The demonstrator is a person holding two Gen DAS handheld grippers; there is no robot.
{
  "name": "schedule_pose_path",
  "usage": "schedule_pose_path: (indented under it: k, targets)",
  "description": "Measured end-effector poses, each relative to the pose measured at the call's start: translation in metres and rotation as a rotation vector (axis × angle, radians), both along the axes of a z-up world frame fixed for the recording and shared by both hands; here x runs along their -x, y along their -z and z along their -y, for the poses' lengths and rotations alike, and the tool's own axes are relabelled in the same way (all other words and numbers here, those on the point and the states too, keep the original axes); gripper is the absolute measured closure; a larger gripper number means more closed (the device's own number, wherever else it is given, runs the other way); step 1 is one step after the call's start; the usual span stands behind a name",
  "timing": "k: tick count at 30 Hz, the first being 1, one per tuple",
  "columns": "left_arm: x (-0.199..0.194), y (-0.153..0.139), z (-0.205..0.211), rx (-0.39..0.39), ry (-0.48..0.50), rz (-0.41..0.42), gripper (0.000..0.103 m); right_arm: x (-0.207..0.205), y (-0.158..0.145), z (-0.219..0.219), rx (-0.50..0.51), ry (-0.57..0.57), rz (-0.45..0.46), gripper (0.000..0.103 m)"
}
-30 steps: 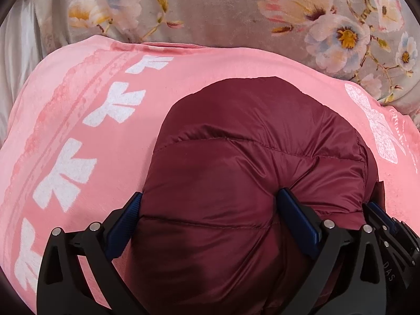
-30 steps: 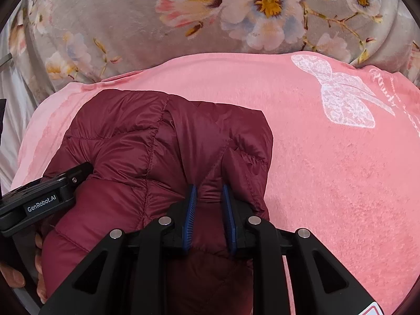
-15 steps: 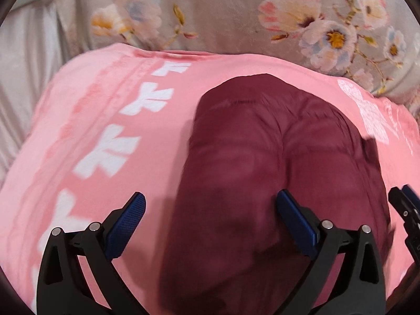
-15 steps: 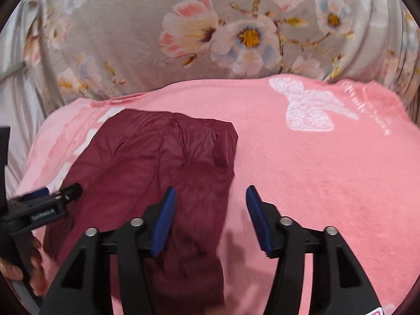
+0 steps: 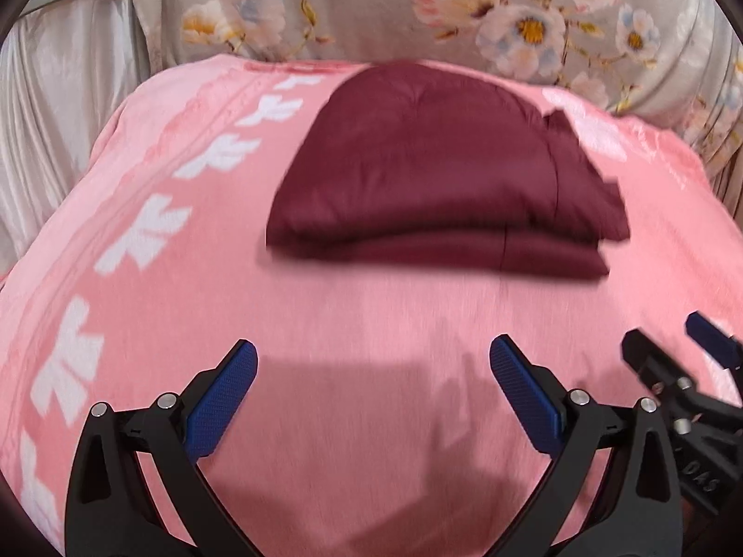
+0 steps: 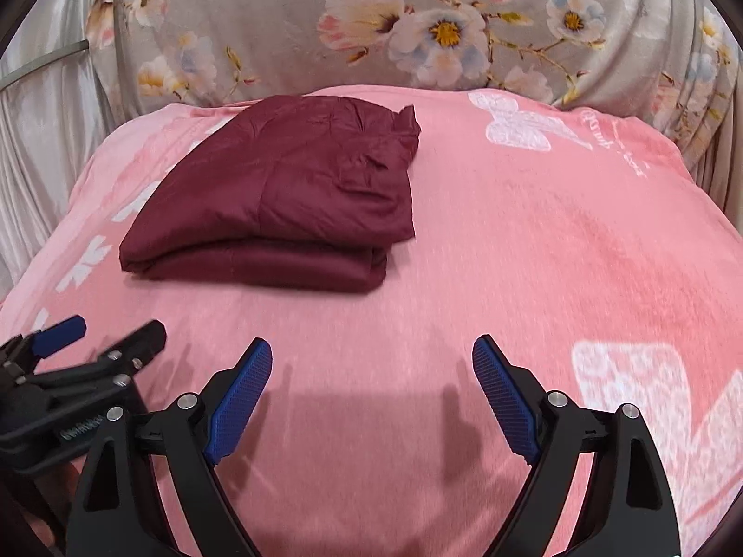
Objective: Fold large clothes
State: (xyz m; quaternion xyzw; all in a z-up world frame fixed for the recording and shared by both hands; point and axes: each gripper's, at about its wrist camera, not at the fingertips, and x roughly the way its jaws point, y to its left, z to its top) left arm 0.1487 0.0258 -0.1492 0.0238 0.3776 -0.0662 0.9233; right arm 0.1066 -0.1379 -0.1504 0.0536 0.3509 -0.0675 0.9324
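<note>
A dark red puffer jacket [image 5: 441,176] lies folded in a flat stack on the pink blanket [image 5: 371,325]. It also shows in the right wrist view [image 6: 278,195], left of centre. My left gripper [image 5: 371,362] is open and empty, held back from the jacket's near edge. My right gripper [image 6: 371,362] is open and empty, also back from the jacket and to its right. Each gripper shows in the other's view: the right one [image 5: 673,371] and the left one [image 6: 93,339].
The pink blanket [image 6: 534,255] has white bow and butterfly prints. A grey floral cloth [image 6: 418,23] hangs behind it. Pale satin fabric [image 5: 60,93] lies at the left edge.
My right gripper let go of the jacket and opened. Both grippers pulled back toward me, and the folded jacket now lies farther away on the blanket.
</note>
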Motion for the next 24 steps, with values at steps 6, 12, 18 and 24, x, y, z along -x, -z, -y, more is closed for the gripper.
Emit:
schedule_pose_path:
  k: [6,12,18,24]
  targets:
    - [0.013,0.008,0.003,-0.020,-0.013,-0.008,0.005,0.006,0.013,-0.004,-0.001,0.021,-0.075,0.015]
    - [0.012,0.011,0.000,-0.020,-0.024,-0.016,0.005,0.011,0.012,-0.012,0.032,0.010,-0.057,0.015]
    - [0.014,0.009,0.001,-0.042,-0.054,0.003,0.005,0.013,0.009,-0.016,0.052,-0.004,-0.039,0.015]
    - [0.018,0.007,0.003,-0.056,-0.057,0.025,0.005,0.014,0.008,-0.015,0.052,0.003,-0.027,0.015]
